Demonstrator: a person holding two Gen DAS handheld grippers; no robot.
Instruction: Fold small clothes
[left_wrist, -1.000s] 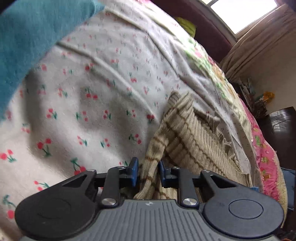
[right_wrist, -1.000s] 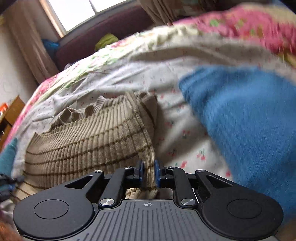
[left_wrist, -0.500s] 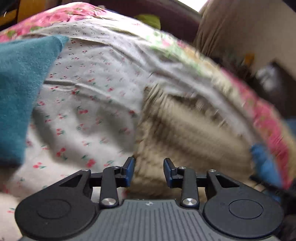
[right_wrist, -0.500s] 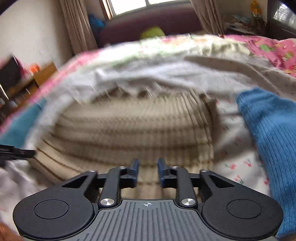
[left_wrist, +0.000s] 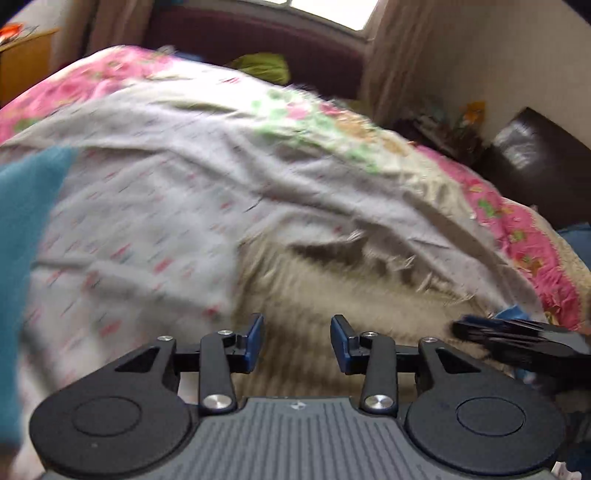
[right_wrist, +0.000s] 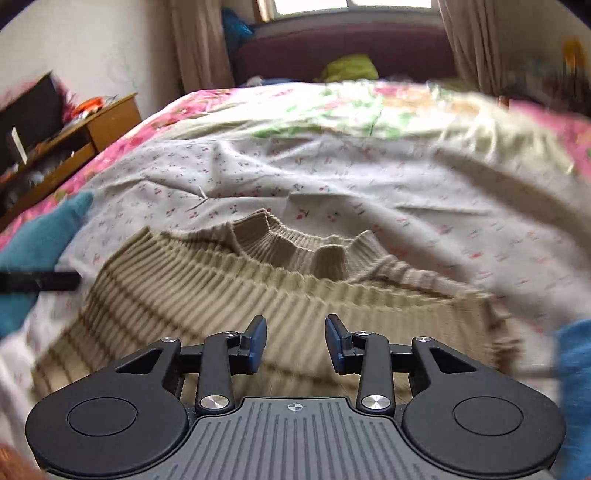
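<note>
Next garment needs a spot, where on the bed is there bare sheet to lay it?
Bare cherry-print sheet lies beyond the striped sweater collar, toward the floral quilt. Crowded beside the sweater: teal garment one side, blue garment the other.

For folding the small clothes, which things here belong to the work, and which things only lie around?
Belong to the work:
- beige ribbed sweater
- left gripper, jaws open, nothing between them
- right gripper, jaws open, nothing between them

Only lying around:
- blue-green knit garment
- cherry-print sheet
- wooden desk
- yellow-green cloth
</note>
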